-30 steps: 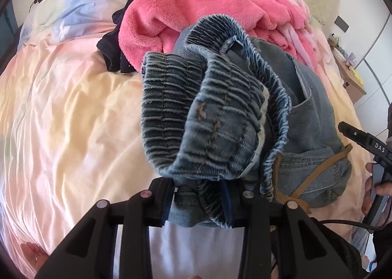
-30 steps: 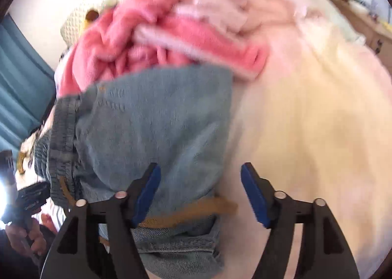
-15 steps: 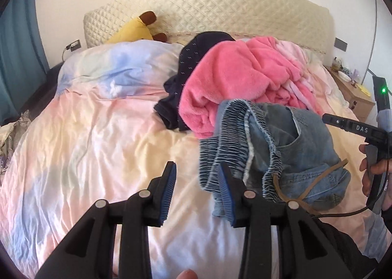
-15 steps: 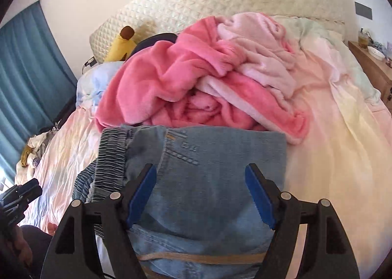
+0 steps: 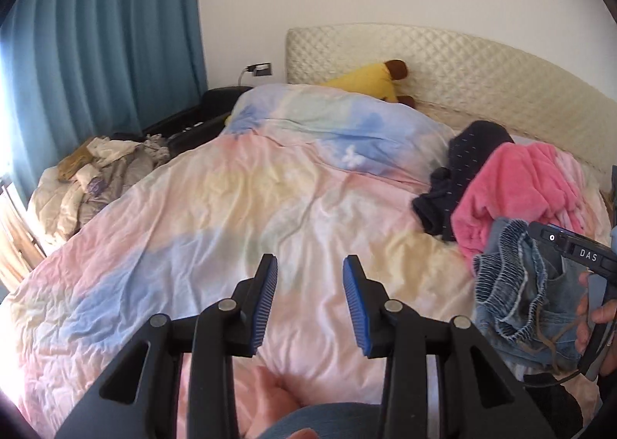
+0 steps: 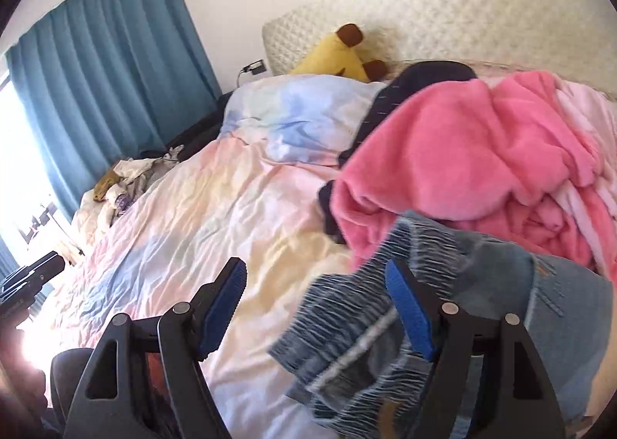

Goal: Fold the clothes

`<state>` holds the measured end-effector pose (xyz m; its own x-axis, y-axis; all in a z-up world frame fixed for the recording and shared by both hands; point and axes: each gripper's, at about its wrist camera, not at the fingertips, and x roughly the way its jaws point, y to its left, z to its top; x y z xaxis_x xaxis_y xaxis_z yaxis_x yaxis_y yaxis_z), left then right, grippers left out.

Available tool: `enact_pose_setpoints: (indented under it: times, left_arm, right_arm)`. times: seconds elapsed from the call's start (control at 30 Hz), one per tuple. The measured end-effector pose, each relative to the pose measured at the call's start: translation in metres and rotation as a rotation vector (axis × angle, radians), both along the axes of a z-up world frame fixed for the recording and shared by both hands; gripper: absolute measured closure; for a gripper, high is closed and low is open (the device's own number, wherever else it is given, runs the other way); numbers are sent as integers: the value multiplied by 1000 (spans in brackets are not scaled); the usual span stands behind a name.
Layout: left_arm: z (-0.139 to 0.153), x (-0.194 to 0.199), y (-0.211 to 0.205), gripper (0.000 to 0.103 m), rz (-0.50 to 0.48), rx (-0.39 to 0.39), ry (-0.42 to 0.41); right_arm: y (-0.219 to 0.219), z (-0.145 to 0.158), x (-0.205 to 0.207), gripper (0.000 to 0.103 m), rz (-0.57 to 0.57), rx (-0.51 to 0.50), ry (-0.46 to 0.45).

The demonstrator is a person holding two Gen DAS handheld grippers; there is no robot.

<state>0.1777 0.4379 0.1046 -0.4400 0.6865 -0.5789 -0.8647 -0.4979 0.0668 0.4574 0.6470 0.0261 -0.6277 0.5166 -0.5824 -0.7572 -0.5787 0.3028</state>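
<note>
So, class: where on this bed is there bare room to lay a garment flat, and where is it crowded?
The free patch is the wide stretch of duvet between the left gripper, the pillow and the bed's curtain-side edge. It is crowded on the other side, where the pink fleece, navy garment and denim shorts bunch together.

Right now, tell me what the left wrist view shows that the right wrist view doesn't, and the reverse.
Only the left wrist view shows the right hand on its handle and the denim garment's tan drawstring. Only the right wrist view shows the denim garment close up, draped beside the open right gripper, with the bright window. Both share the pastel duvet, pink fleece, yellow plush toy, blue curtain and quilted headboard. The left gripper is open and empty.
</note>
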Motion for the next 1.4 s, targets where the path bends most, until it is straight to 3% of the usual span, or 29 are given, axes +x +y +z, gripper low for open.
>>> enact_pose_setpoints:
  times: [0.37,0.67,1.1,1.4]
  left_arm:
    - [25,-87,-94,66,298,62,49]
    - [22,-143,-169,66,512,60,64]
    - [1,-204,-277,66,781,69,69]
    - [-26,-252,-306,66,867,87,38]
  right_arm:
    - [-80,59,-184,27,352,102,85]
    - [-163,88,-295,27,598,143,132]
    - [-288,65,-427,27,854,178,129]
    - [-306,44,-480,27,862,220,124]
